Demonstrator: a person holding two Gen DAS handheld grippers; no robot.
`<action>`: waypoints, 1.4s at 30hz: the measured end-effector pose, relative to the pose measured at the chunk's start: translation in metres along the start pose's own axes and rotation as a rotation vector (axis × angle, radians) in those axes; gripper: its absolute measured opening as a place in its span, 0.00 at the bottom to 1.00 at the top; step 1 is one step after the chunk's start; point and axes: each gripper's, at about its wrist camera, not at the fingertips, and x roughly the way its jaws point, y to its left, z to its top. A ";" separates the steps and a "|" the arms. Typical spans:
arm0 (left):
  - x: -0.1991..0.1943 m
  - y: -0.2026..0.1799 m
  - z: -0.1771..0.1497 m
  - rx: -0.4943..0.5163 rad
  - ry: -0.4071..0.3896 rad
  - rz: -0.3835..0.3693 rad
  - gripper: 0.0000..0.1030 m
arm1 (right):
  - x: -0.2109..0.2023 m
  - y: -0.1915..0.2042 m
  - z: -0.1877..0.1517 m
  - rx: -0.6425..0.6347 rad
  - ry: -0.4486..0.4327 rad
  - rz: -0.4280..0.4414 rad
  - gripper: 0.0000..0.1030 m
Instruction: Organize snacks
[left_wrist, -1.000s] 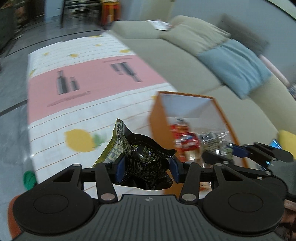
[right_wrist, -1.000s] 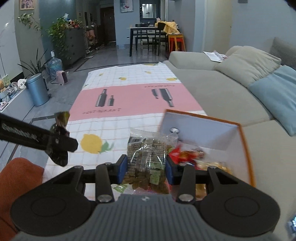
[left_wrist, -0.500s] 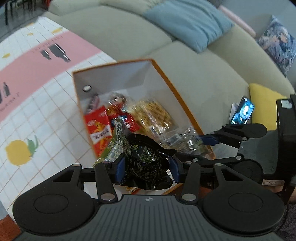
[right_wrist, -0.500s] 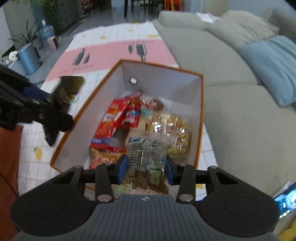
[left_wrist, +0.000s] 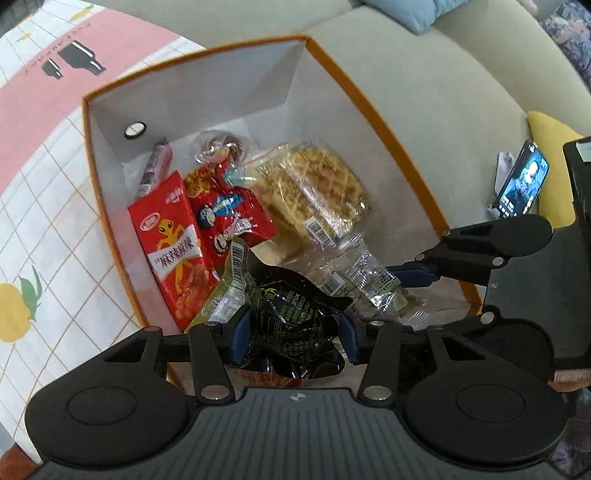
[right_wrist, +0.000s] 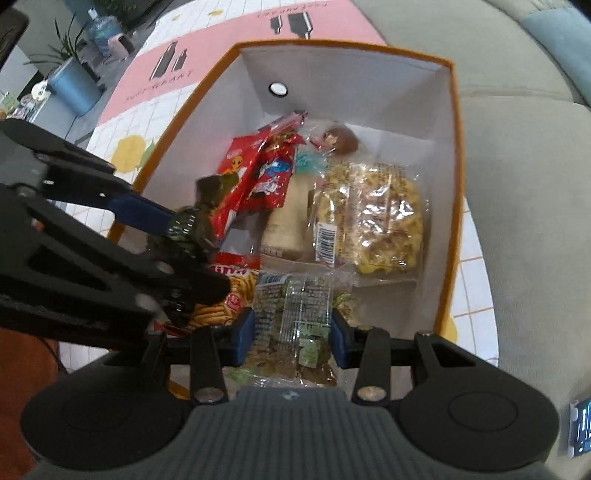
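A grey sofa (left_wrist: 424, 92) ran along one side, and just beside it lay a checked cloth (left_wrist: 44, 192) with a pink band over the worktop. On the cloth stood the box (left_wrist: 369, 107), orange outside and white inside, open at the top and already part filled: a waffle pack (left_wrist: 314, 195) against the sofa-side wall, a red snack bag (left_wrist: 173, 243) leaning on the opposite wall, and smaller red packets between them.

Both grippers pointed steeply down over the box's near end. The left gripper (left_wrist: 293, 334) had its jaws clamped on a crumpled black pouch (left_wrist: 291, 314) above the red bag's side. The right gripper (right_wrist: 291, 338) had its jaws pressed on a clear packet (right_wrist: 295, 314) of greenish pieces above the near middle.

The likely step was dropping both into the box. The two grippers hung near each other, so opening together could knock their linkages and send a packet astray. The black pouch sat close to the near rim; released there, it might catch the edge and fall onto the cloth. The heaped snacks left little flat floor, so either packet might slide or tip the leaning red bag. A phone (left_wrist: 521, 184) on the sofa lay well apart.
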 end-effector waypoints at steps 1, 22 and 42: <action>0.003 -0.001 0.000 0.008 0.007 0.004 0.54 | 0.003 0.002 0.001 -0.021 0.014 -0.008 0.40; -0.029 0.009 -0.010 -0.005 -0.053 0.025 0.63 | 0.007 0.021 0.012 -0.086 0.048 -0.065 0.53; -0.183 0.044 -0.109 -0.087 -0.543 0.306 0.63 | -0.107 0.131 0.014 -0.168 -0.434 -0.161 0.72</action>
